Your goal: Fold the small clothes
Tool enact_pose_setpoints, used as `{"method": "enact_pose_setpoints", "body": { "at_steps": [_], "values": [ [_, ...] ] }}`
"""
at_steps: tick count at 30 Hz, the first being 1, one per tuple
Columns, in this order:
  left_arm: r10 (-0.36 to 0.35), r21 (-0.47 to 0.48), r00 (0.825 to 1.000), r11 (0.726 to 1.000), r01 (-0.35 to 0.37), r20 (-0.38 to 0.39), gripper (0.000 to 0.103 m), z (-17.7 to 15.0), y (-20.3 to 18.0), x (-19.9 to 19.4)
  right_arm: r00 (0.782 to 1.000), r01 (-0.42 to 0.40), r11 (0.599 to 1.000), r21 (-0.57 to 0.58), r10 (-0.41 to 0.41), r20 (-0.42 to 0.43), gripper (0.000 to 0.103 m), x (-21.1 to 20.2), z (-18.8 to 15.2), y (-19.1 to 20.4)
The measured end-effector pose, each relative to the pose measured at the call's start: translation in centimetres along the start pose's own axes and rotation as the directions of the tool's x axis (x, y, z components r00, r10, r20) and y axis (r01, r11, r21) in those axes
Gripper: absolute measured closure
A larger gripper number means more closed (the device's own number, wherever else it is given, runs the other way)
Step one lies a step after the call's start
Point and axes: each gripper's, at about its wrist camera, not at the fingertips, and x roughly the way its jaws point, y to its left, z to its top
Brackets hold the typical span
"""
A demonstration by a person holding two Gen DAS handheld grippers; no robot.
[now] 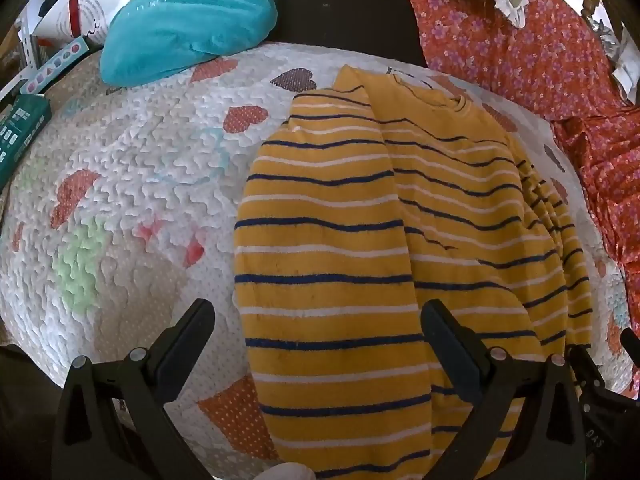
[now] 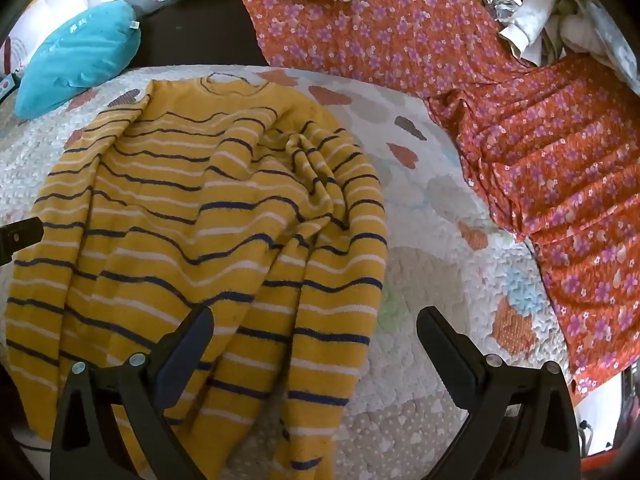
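The striped shirt [image 1: 360, 240] lies half-folded on the quilt [image 1: 140, 160]; both the left gripper [image 1: 318, 324] and right gripper [image 2: 314, 330] hover wide open, holding nothing, seemingly ready for fold 2

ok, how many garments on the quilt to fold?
1: the striped yellow top, partly folded, mid-quilt between both open grippers. Others could be hidden off-frame.

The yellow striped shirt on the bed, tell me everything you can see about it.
The yellow striped shirt looks like soft terry knit, mustard yellow with thin navy and white stripes and a ribbed round neckline at its far end. It lies on the white quilt, one side already folded over the body, the other side bunched into ridges. Both grippers, left gripper and right gripper, are open above its near edge, gripping nothing.
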Motion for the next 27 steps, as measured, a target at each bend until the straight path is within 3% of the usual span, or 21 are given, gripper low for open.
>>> {"method": "enact_pose_setpoints", "body": {
  "at_steps": [15, 21, 27],
  "values": [
    [0.025, 0.010, 0.995, 1.000, -0.024, -0.096, 0.000, -0.2, 0.2, 2.4, 1.000, -0.002, 1.000, 0.000, 0.002, -0.005, 0.000, 0.1, -0.3, 0.0],
    [0.047, 0.016, 0.984, 0.999, -0.045, -0.171, 0.000, -0.6, 0.2, 3.9, 1.000, -0.003, 1.000, 0.003, 0.003, -0.013, 0.000, 0.3, -0.3, -0.1],
    [0.026, -0.012, 0.979, 1.000, -0.029, -0.204, 0.000, -1.0, 0.7, 4.6, 1.000, -0.011, 1.000, 0.009, 0.011, -0.020, 0.000, 0.5, -0.3, -0.4]
  ]
}}
